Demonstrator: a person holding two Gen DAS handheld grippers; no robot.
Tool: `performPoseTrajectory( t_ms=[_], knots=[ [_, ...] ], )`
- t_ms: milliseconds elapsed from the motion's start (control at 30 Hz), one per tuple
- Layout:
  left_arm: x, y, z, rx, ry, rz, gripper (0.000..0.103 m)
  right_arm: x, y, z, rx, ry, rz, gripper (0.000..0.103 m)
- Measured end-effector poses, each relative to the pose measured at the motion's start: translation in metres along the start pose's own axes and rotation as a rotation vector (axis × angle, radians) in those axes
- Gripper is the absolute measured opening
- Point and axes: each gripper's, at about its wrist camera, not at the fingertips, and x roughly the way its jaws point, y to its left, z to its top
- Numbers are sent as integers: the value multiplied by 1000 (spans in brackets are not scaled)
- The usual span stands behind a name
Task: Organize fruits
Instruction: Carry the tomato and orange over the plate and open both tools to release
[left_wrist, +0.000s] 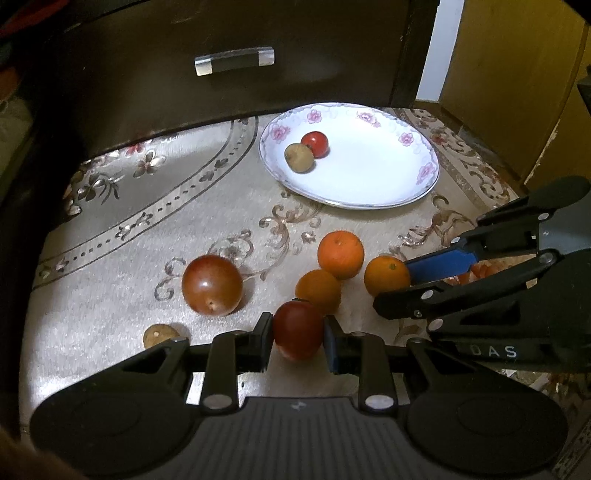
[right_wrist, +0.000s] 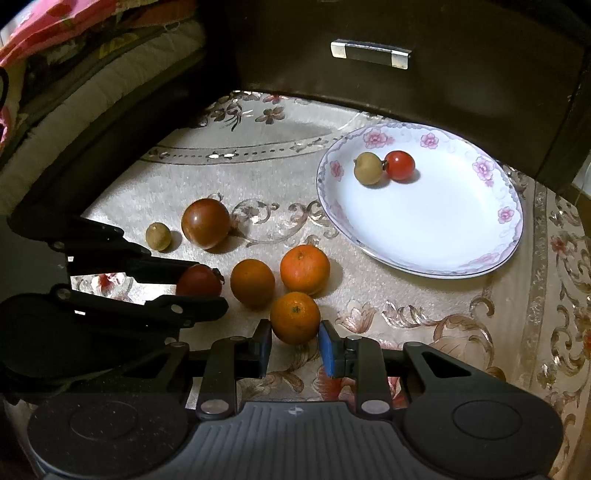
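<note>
Left tool (left_wrist: 297, 334) apparently grips tomato (left_wrist: 298, 329); right tool (right_wrist: 295, 341) brackets orange (right_wrist: 294, 317).

The left hand-held gripper (left_wrist: 297, 339) has its two pads against the sides of a dark red tomato (left_wrist: 297, 329), which sits on the patterned cloth (left_wrist: 110, 325). Just beyond it lie three oranges (left_wrist: 340, 254) and a bigger tomato (left_wrist: 212, 284). The right hand-held gripper (left_wrist: 400, 282) touches one orange (left_wrist: 386, 275). The flowered plate (left_wrist: 388, 184) carries two small fruits (left_wrist: 300, 157).
</note>
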Motion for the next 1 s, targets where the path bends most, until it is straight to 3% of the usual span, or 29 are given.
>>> performPoseTrajectory(
  t_ms=[567, 1000],
  knots=[
    [1, -19, 43, 18, -72, 9, 33, -21, -26, 14, 78, -95, -51, 25],
    [28, -30, 74, 25, -84, 17, 32, -16, -63, 26, 157, -134, -106, 26]
  ],
)
